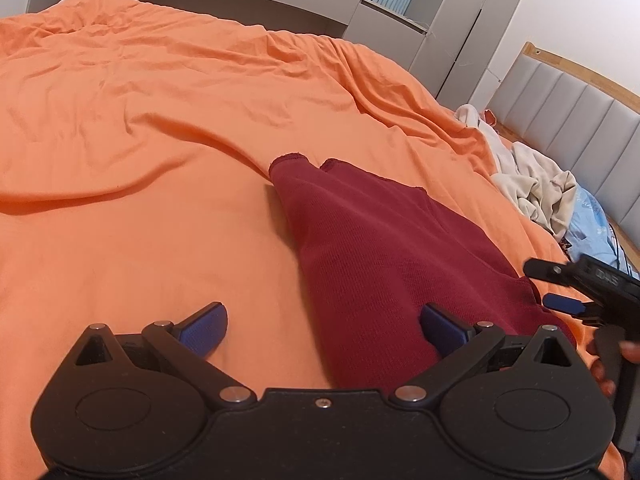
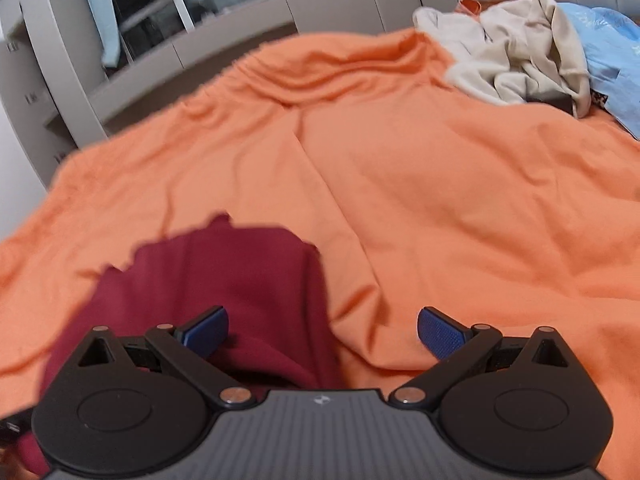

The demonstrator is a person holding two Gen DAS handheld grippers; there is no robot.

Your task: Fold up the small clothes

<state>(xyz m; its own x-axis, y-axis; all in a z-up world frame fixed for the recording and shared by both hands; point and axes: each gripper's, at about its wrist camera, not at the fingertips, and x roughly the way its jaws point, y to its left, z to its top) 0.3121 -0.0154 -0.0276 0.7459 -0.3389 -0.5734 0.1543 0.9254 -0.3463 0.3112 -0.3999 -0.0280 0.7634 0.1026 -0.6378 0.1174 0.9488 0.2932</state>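
A dark red knitted garment [image 1: 372,256] lies flat on an orange bed sheet [image 1: 160,120], running from the centre of the left wrist view down toward the lower right. Its far end shows two ribbed openings side by side near the middle of the frame.

The left gripper [image 1: 323,326] sits at the bottom of that view with its jaws spread wide and nothing between them. Its left blue pad [image 1: 204,330] is over bare sheet, and its right blue pad [image 1: 442,330] is over the red fabric; whether either pad touches the cloth cannot be told.

At the right edge of the same view, the right gripper [image 1: 560,286] reaches in just past the garment's near corner, with fingertips of a hand [image 1: 608,364] visible on its handle.

In the right wrist view, which is blurred, the right gripper [image 2: 323,330] also has its jaws wide apart and holds nothing. The red garment [image 2: 224,276] fills the lower left of this frame, passing under the left blue pad, while the right pad is over orange sheet.

A crumpled heap of cream clothes [image 2: 516,60] lies at the upper right of this view, touching a light blue fabric [image 2: 608,44] beside it. A grey padded headboard [image 1: 568,120] stands behind that heap in the left wrist view, and grey cabinets [image 1: 304,0] line the top of the frame.
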